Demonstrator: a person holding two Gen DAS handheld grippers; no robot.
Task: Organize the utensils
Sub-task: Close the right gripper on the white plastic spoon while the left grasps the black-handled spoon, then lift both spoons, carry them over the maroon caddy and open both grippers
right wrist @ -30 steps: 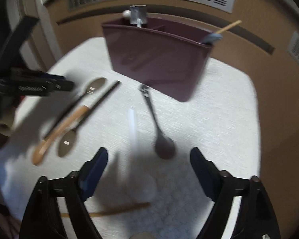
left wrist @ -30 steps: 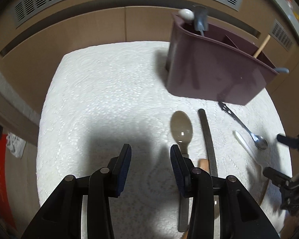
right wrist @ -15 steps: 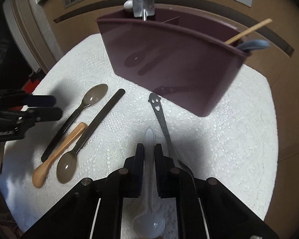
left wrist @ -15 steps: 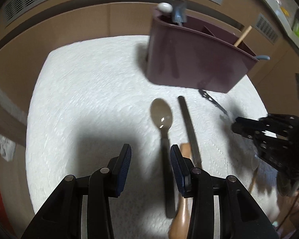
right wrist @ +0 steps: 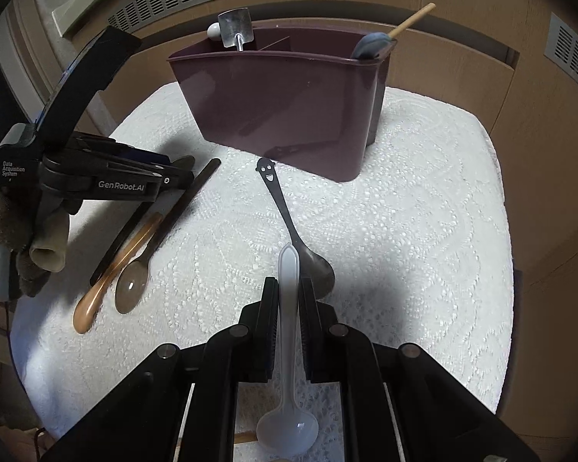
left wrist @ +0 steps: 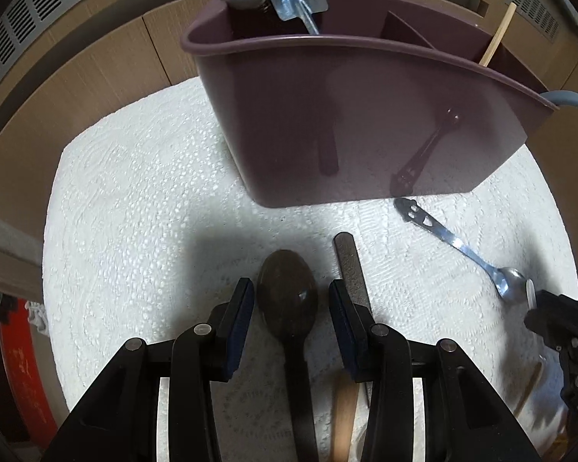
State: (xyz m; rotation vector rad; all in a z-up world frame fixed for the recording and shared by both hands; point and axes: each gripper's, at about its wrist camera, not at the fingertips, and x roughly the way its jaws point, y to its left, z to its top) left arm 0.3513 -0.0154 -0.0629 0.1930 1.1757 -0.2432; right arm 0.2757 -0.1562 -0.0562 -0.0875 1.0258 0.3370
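The right gripper is clenched on the handle of a clear plastic spoon, bowl toward the camera. The left gripper hangs released over a dark spoon, pads either side of its bowl, not touching.

The maroon caddy stands at the far side of the white lace cloth, nearly at its far edge. To the right of the caddy and the metal smiley-handled spoon the cloth lies bare out to its right edge, good open room. The left side is crowded: the dark spoon, a black flat strip, a tan wooden spoon and a translucent brown spoon lie close together.

Only the right wrist view shows the brown spoon, the whole tan one and the gloved hand under the left tool. Only the left wrist view looks down into the caddy's dividers and shows bare cloth on the left, out to its curved edge.
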